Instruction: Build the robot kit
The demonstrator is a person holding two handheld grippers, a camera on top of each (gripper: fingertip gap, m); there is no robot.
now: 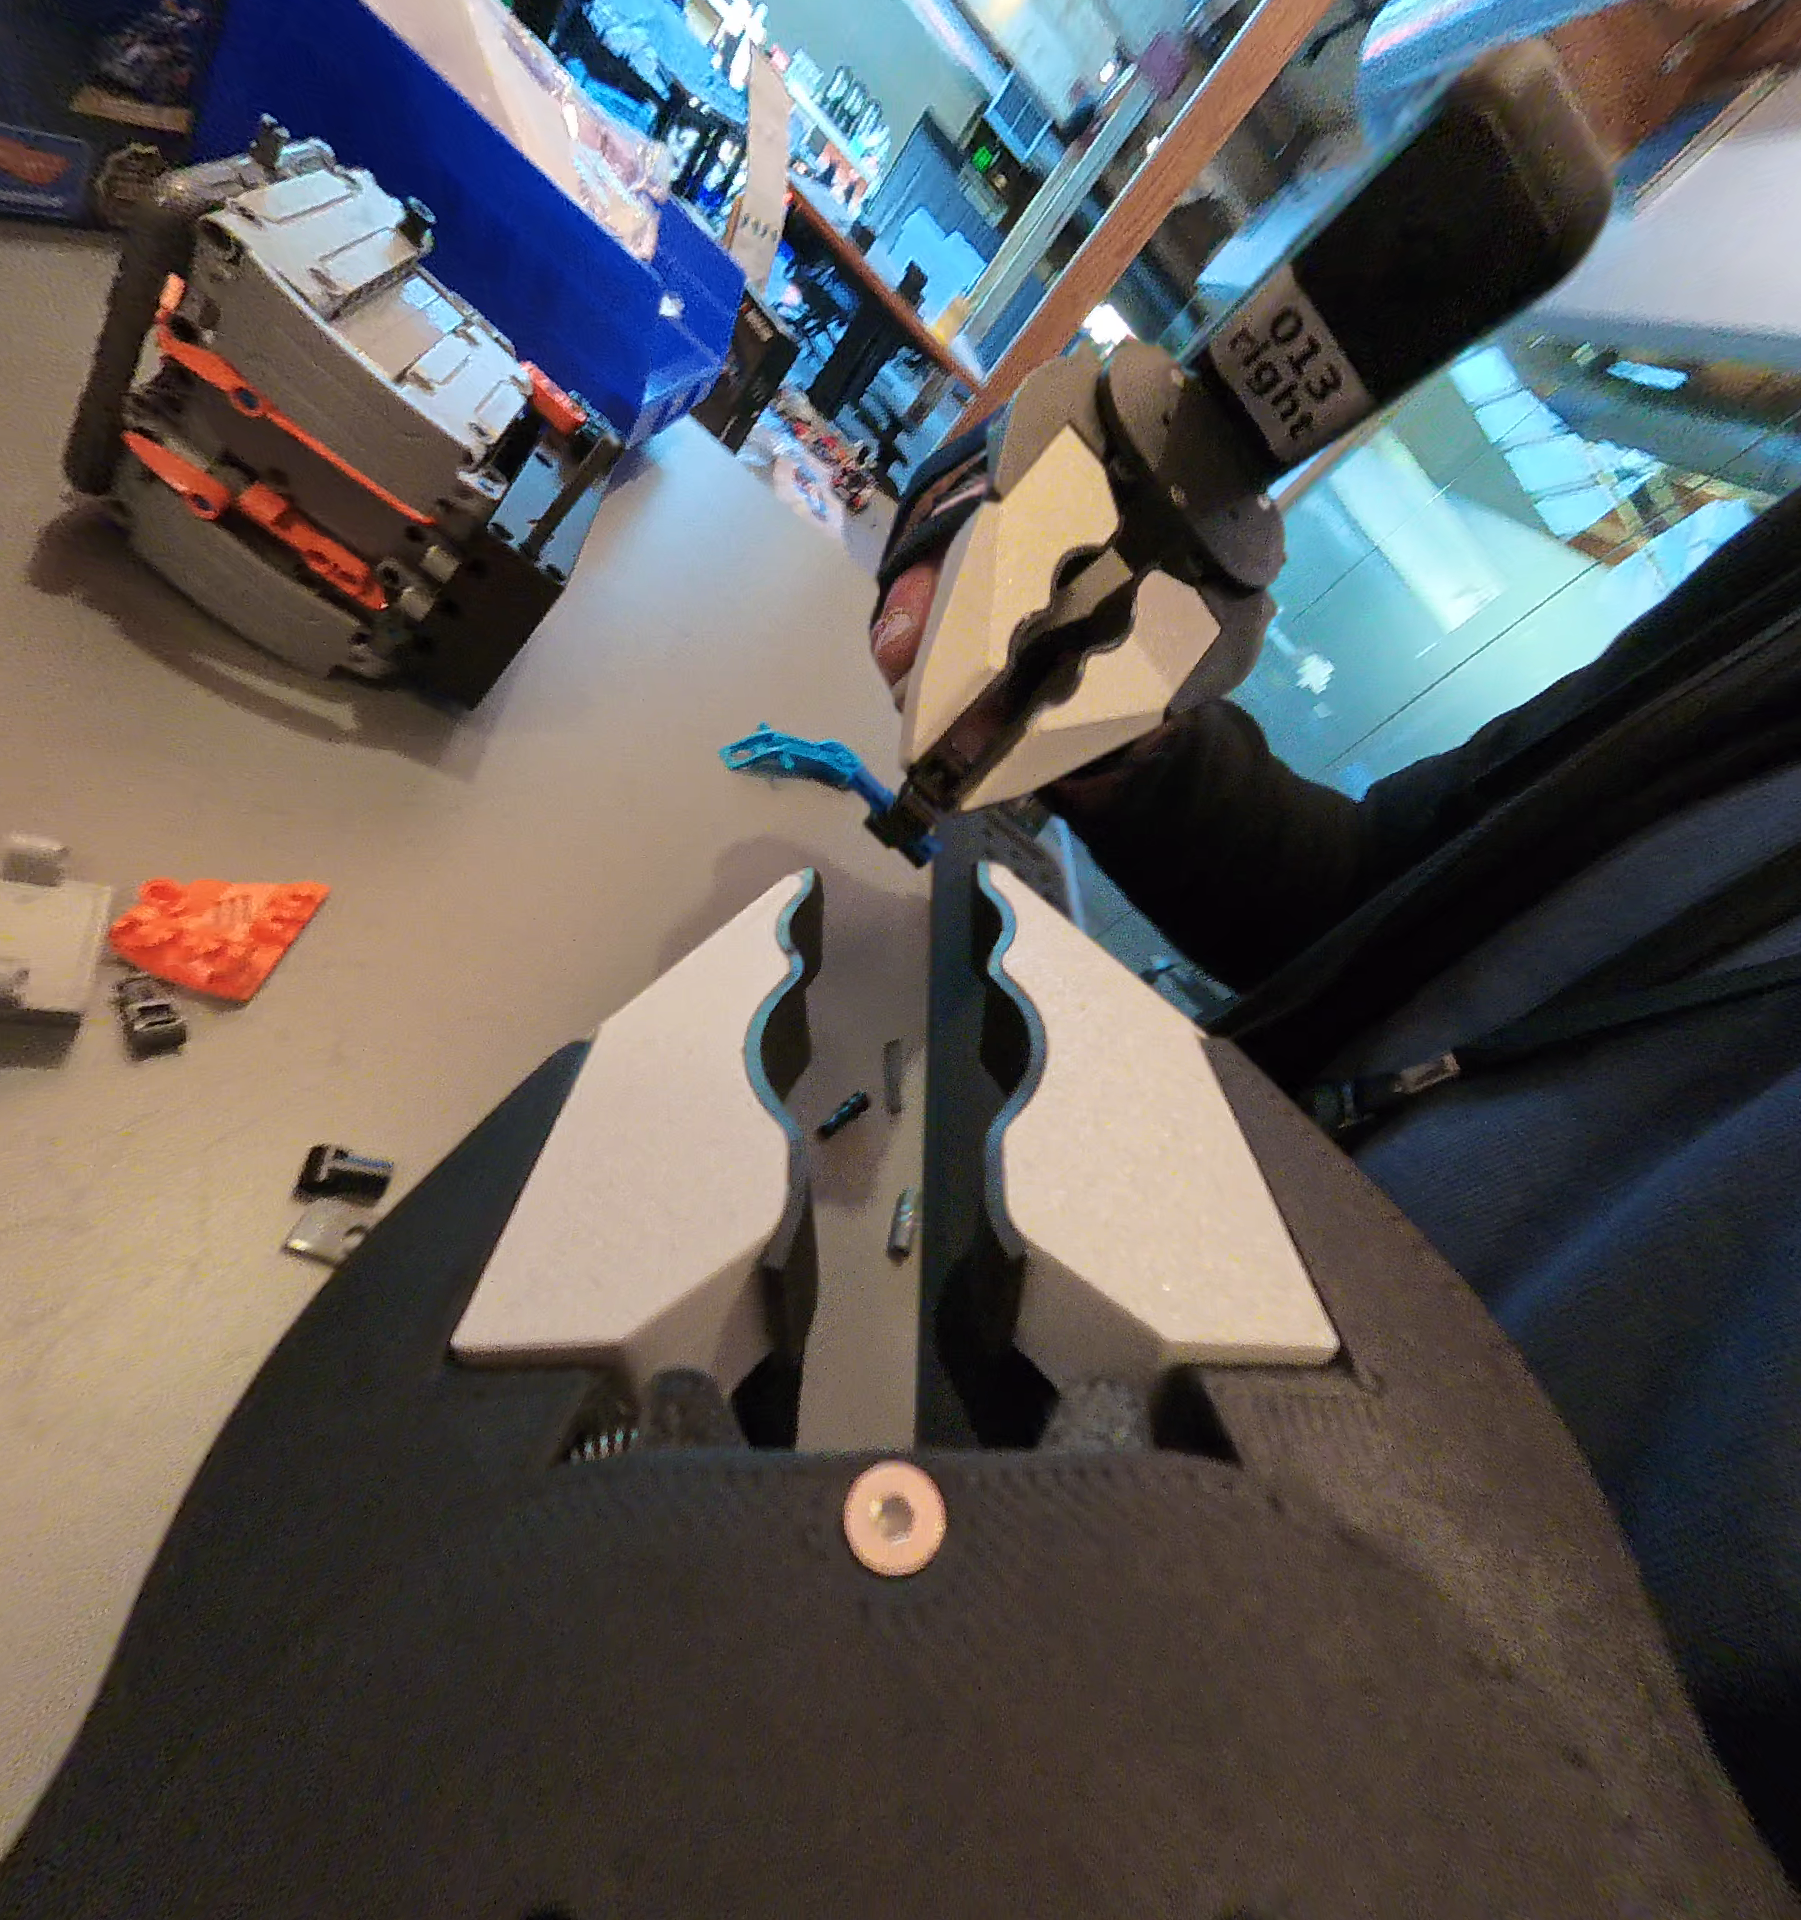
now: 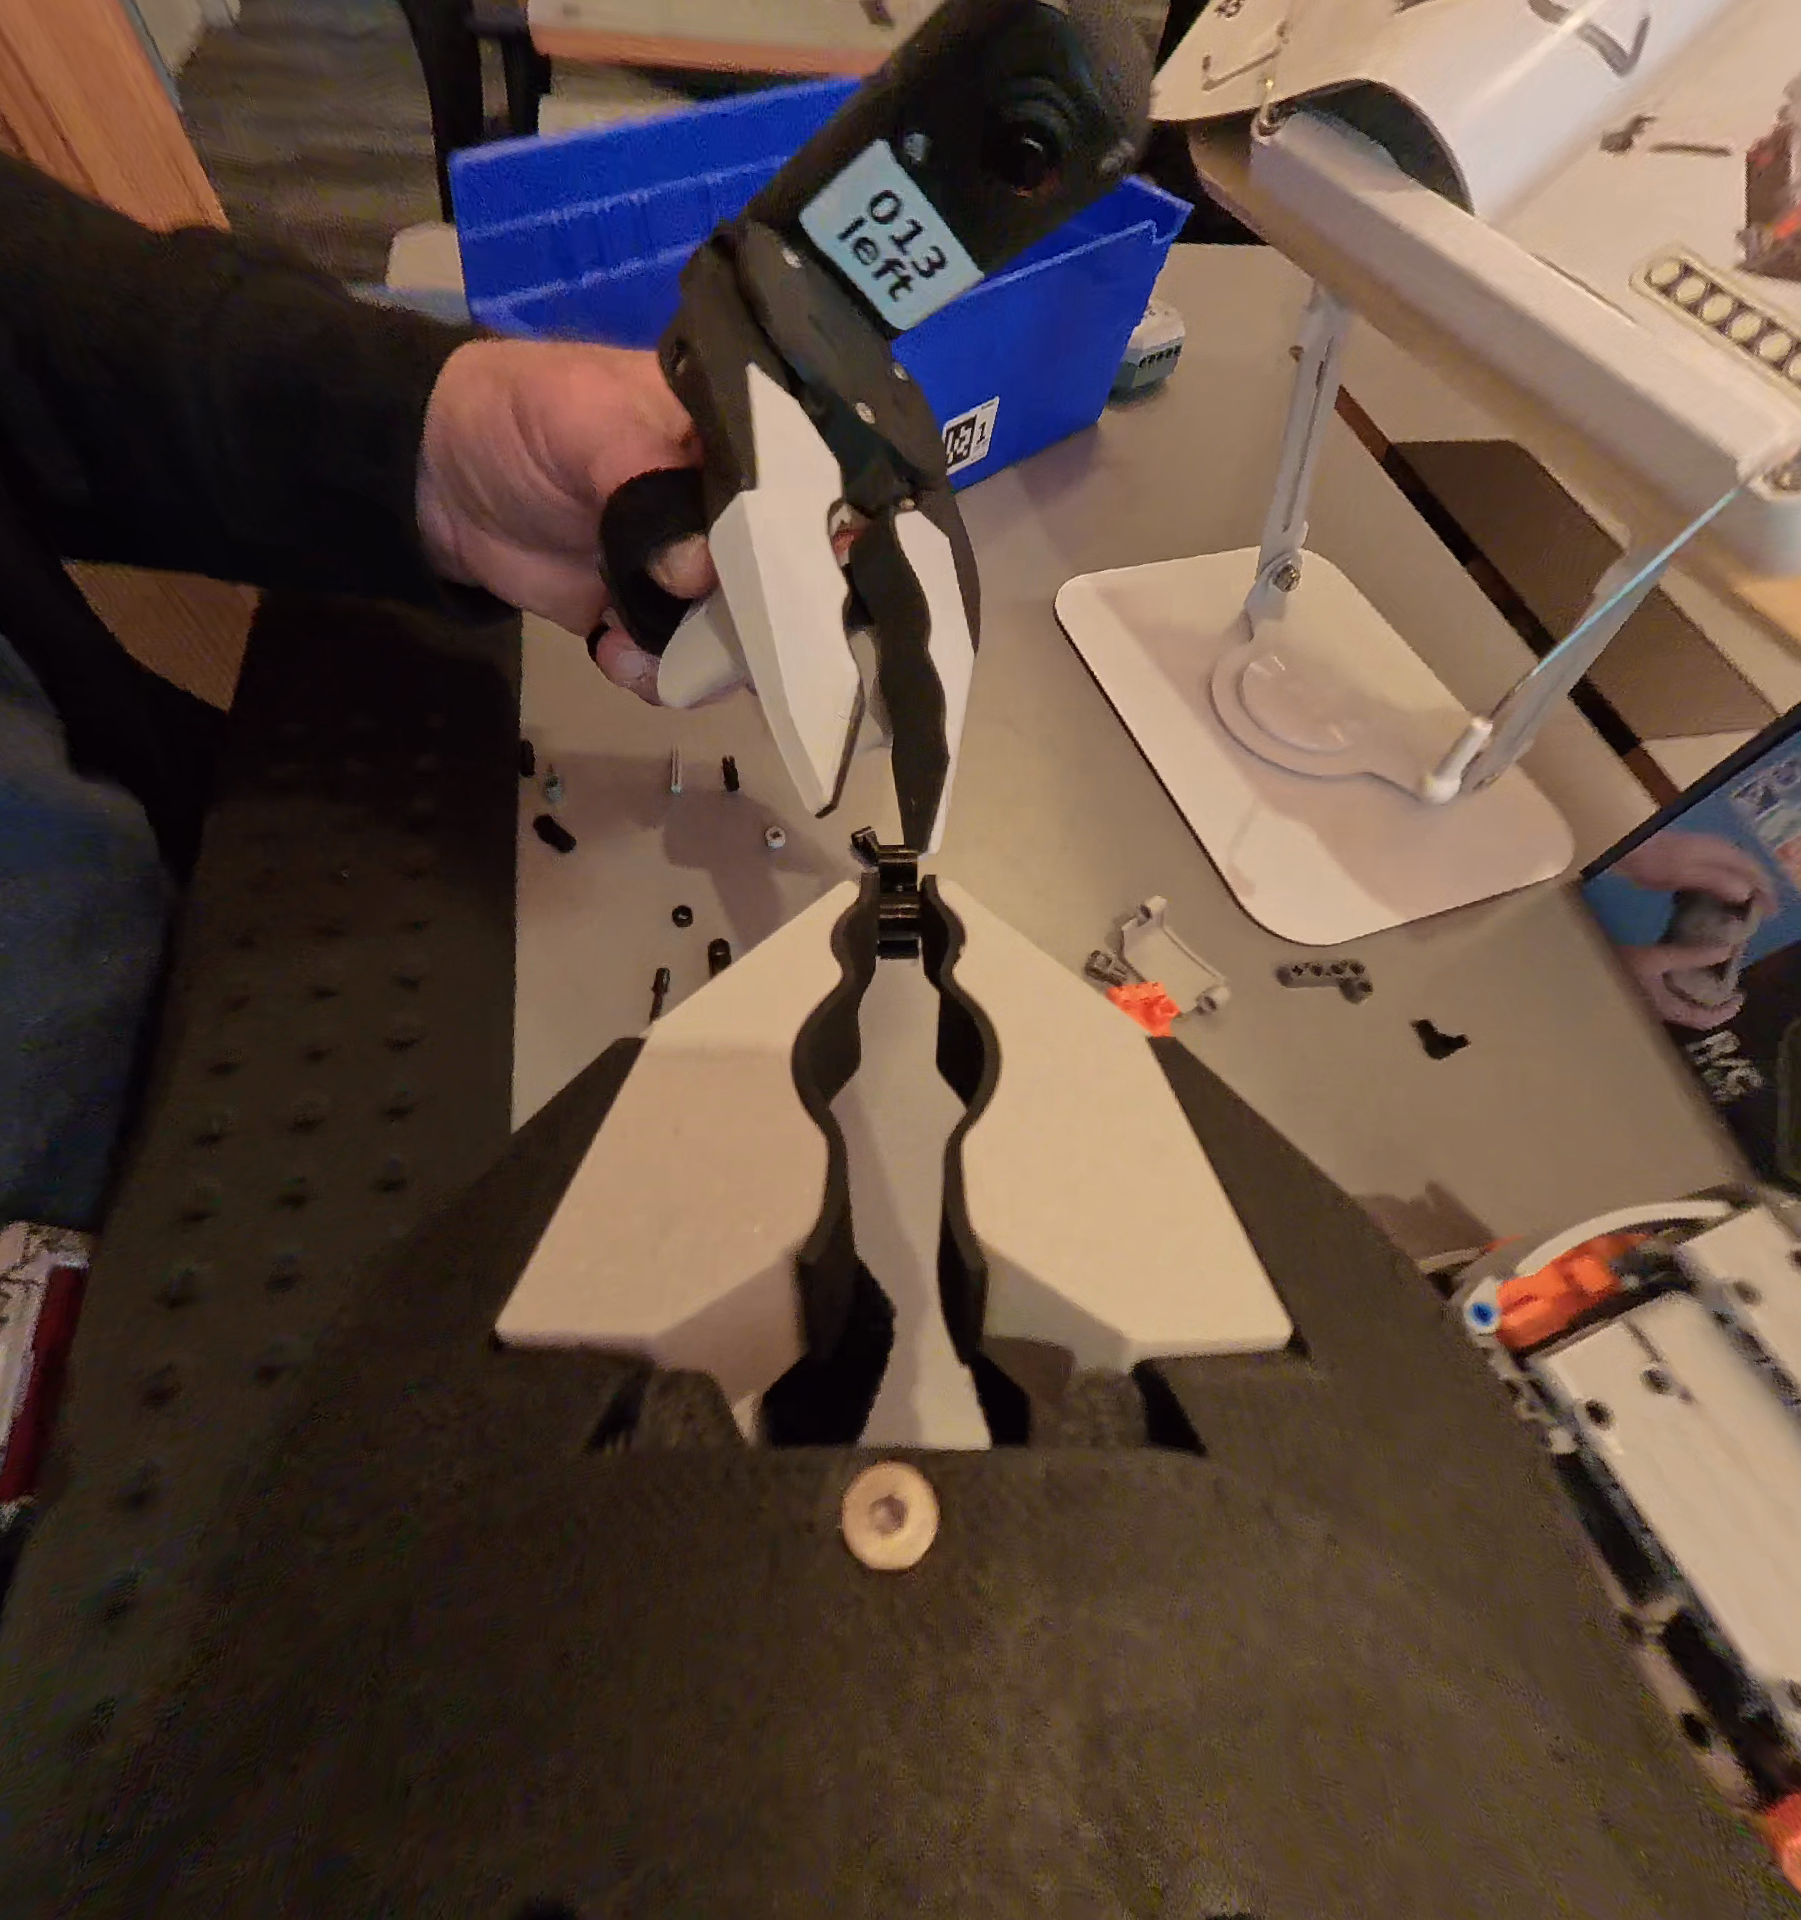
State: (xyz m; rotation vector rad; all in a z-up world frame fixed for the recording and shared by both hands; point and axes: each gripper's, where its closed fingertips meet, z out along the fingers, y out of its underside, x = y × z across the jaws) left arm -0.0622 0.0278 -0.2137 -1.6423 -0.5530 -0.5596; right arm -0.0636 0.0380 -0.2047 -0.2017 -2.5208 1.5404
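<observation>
On the grey counter (image 1: 252,748), far to the left in the left wrist view, stands a blocky grey-and-black brick-built model with orange beams (image 1: 324,416). Nearer on that side lie a small grey panel assembly (image 1: 18,951), a flat orange perforated plate (image 1: 215,935) just beside it, and a few small black connector pieces (image 1: 148,1016). A bright blue plastic bin (image 1: 480,208) sits beyond the model.

The left tool (image 1: 901,894) is empty, its two pale fingers set a moderate gap apart, with small dark pins (image 1: 842,1112) on the counter showing between them. Just past its tips hangs the right tool (image 1: 927,795), held by a person's gloved hand (image 1: 901,613). Its jaws are pinched onto a small black toothed connector piece (image 1: 901,816), and a blue pin sticks out of that piece. A small turquoise angular part (image 1: 787,753) lies on the counter just to the left of it.

In the right wrist view, a bare hand (image 2: 532,478) on the left grips the left tool (image 2: 880,816), which points down with its tips just above the black connector piece (image 2: 896,904) clamped at the right tool (image 2: 896,899). Whether they touch cannot be told. Right of that are a white lamp base plate (image 2: 1291,727), a small grey curved part with an orange brick (image 2: 1161,971), and, nearest on the right, the grey model (image 2: 1706,1455).
</observation>
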